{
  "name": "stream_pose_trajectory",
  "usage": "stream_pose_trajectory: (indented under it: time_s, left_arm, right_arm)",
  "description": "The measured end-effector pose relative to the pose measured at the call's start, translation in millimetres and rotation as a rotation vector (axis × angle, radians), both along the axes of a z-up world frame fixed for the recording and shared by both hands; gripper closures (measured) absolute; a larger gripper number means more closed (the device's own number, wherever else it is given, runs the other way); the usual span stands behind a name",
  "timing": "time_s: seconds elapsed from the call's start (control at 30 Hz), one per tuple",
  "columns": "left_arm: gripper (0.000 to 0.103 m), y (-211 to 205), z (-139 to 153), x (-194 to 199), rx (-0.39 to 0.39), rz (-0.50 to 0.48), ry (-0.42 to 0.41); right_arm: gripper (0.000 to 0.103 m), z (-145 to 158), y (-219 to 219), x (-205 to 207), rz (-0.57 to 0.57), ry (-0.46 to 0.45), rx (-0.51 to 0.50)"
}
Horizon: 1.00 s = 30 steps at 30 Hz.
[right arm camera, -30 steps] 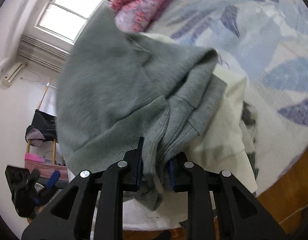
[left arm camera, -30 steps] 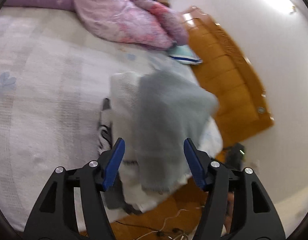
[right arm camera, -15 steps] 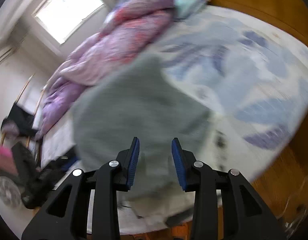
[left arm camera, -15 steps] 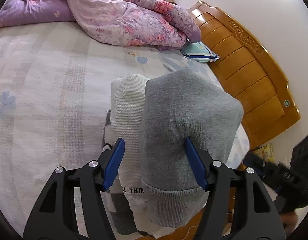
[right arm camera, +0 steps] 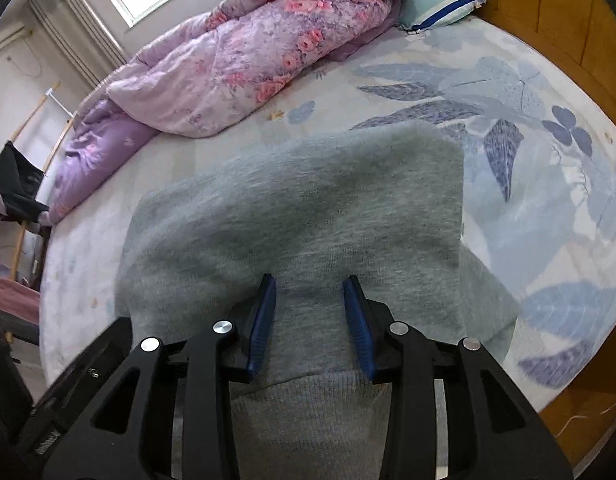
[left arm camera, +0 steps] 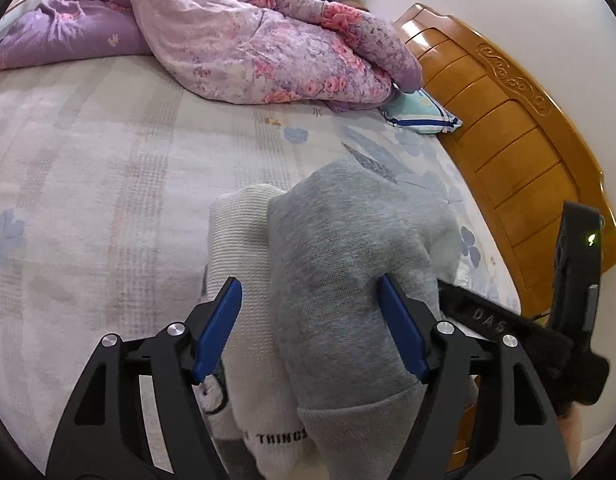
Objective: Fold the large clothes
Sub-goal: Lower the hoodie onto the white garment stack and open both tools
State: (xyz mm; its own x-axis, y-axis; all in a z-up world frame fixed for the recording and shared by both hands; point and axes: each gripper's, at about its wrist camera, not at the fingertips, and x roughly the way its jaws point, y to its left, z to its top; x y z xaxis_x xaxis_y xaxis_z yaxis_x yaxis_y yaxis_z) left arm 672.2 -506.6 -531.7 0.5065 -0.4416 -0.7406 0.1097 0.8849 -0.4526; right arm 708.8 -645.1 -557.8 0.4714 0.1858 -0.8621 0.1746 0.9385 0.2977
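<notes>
A folded grey sweatshirt point(left arm camera: 348, 264) lies on top of a pile of folded clothes at the bed's near edge, over a white ribbed garment point(left arm camera: 240, 248) with black lettering. It also fills the middle of the right wrist view point(right arm camera: 308, 208). My left gripper point(left arm camera: 310, 326) is open, its jaws wide apart above the pile and holding nothing. My right gripper point(right arm camera: 309, 322) is open, its blue pads just above the grey sweatshirt, not clamping it. The right gripper's black body point(left arm camera: 508, 332) shows at the right of the left wrist view.
A crumpled purple floral quilt point(left arm camera: 244, 44) lies at the far side of the bed point(left arm camera: 88, 168). A small teal pillow point(left arm camera: 420, 114) sits by the wooden headboard point(left arm camera: 520, 152). The wooden floor point(right arm camera: 584, 420) is below the bed's near edge.
My right gripper let go of the grey sweatshirt and opened. The sweatshirt, held up a second ago, now rests folded on the pile. Both views have tilted toward the bed.
</notes>
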Motion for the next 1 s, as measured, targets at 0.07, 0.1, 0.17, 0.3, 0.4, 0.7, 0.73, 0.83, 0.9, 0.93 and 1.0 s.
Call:
stream_pose_trajectory:
  time_s: [0.07,0.1,0.17,0.3,0.4,0.7,0.73,0.83,0.9,0.93,1.0]
  left_arm:
    - [0.029,-3.9,-0.8,1.7,0.016,-0.011,0.002]
    - [0.028,-6.2,-0.3,0.4,0.035,-0.020,-0.008]
    - [0.027,-8.1,-1.5,-3.9,0.059,-0.046,-0.021]
    - [0.024,1.4,-3.0,-8.0,0.038,-0.053,0.007]
    - [0.024,5.3,-2.1,-11.7,0.049,-0.061,0.012]
    - [0.017,10.4,-0.6,-23.1,0.046,-0.092,0.015]
    - [0.017,12.4,1.6,-23.6,0.036,-0.091,0.016]
    - [0.017,24.2,9.1,-29.5,0.014,-0.066,0.008]
    - [0.017,31.1,13.5,-34.2,0.002,-0.059,0.015]
    - [0.017,34.3,16.3,-37.8,0.001,-0.065,0.015]
    - [0.016,39.8,22.1,-46.2,0.029,-0.063,0.006]
  right_arm:
    - [0.068,-4.5,-8.2,-3.3,-0.014,0.002,0.024]
    - [0.068,-7.4,-11.6,-6.5,-0.019,0.002,0.040]
    - [0.068,-11.0,-16.9,-11.5,-0.035,0.004,0.082]
    - [0.068,0.2,-20.3,-29.1,-0.043,0.030,0.081]
    - [0.049,-4.6,-27.3,-54.7,-0.073,0.086,0.035]
    - [0.044,-15.1,-34.3,-73.9,-0.065,0.079,0.070]
    - [0.044,-10.9,-33.0,-76.1,-0.063,0.068,0.066]
    - [0.044,7.1,-22.9,-84.0,-0.048,0.037,0.013]
    - [0.044,15.4,-14.0,-90.8,-0.028,0.025,-0.023]
    - [0.043,21.3,-6.3,-94.4,-0.009,0.020,-0.045]
    - [0.043,30.4,7.4,-99.1,0.019,0.012,-0.076]
